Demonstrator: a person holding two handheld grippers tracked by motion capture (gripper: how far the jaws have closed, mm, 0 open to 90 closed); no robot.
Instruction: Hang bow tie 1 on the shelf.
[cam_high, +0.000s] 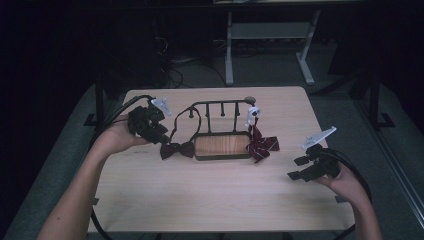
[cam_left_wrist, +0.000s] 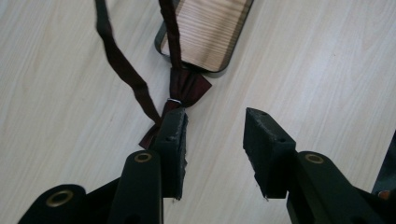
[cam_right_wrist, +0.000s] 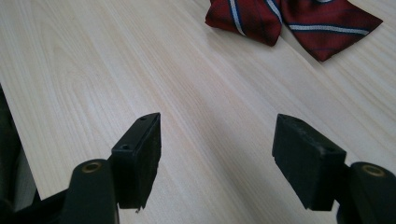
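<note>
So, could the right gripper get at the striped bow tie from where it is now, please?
Probably yes. The right gripper is open and the striped bow tie lies ahead of its jaws across bare table, with nothing between them.

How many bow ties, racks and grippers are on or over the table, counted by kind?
Bow ties: 2, a dark maroon bow tie and a red striped bow tie
Racks: 1, a black rack
Grippers: 2, left gripper, right gripper
Total: 5
</note>
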